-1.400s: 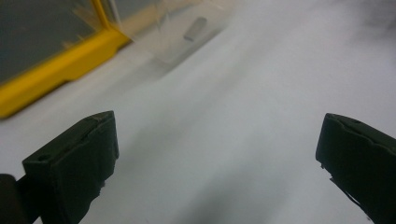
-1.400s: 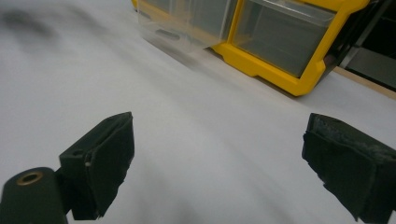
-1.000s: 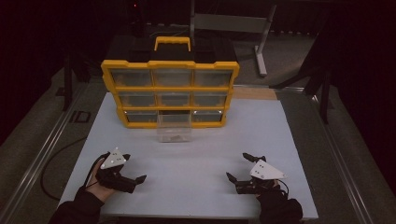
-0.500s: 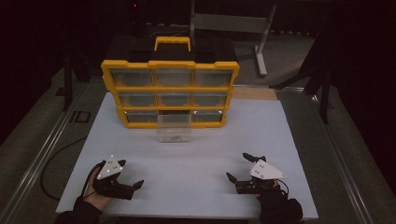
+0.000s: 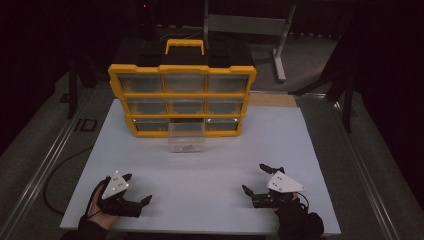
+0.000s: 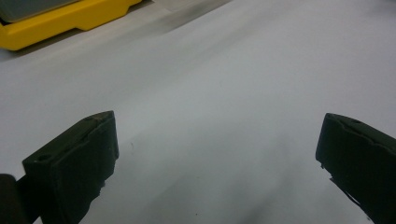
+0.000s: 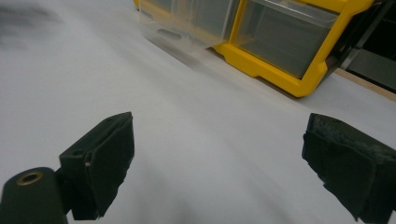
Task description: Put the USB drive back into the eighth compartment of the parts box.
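Observation:
A yellow drawer cabinet [image 5: 182, 95] with clear bins stands at the back of the white board [image 5: 200, 170]. One clear drawer [image 5: 186, 137] juts out from the middle of its bottom row, with small items inside. My left gripper [image 5: 137, 188] rests near the front left edge, open and holding nothing. My right gripper [image 5: 253, 178] sits at the front right, also open and holding nothing. In the left gripper view the jaws [image 6: 217, 154] spread wide over bare board, with the cabinet's corner [image 6: 60, 18] far off. The right gripper view shows wide jaws [image 7: 217, 158], the cabinet [image 7: 280, 46] and the drawer [image 7: 187, 25].
A black case with a yellow handle [image 5: 185, 45] lies behind the cabinet. A metal stand [image 5: 280, 45] rises at the back right. Rails [image 5: 45, 165] run along the table's left side, with a cable beside them. The surroundings are dark.
My left gripper has drawn back a little toward the front left edge of the board. The right gripper and the drawer have stayed put.

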Motion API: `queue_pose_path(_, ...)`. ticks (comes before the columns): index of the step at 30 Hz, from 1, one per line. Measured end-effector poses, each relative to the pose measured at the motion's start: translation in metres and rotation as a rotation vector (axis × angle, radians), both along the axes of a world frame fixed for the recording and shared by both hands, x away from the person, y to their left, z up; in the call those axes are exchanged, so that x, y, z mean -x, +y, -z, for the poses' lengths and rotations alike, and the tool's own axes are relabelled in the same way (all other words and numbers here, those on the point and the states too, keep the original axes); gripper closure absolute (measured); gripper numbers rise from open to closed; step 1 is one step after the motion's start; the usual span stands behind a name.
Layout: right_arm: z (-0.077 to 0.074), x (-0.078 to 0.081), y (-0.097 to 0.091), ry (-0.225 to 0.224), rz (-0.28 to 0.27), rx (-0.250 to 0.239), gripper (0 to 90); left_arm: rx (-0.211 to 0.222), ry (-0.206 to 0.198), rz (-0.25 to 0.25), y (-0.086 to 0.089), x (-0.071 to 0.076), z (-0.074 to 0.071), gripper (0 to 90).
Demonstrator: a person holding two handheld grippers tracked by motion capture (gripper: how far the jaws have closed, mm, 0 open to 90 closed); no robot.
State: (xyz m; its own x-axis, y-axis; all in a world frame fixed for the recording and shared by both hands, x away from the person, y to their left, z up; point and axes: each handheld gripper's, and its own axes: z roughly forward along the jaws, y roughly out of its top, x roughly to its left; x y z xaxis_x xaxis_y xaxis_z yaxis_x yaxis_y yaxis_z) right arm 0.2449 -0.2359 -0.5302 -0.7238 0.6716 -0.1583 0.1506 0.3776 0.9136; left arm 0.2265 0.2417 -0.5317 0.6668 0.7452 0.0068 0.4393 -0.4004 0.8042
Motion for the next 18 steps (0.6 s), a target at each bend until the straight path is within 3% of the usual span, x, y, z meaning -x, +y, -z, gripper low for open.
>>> queue_pose_path(18, 0.0026, -0.0023, 0.0006, 0.013, -0.005, 0.007, 9.5, 0.004, 0.001, -0.005, 0.0019, -0.001, 0.0039, 0.4)
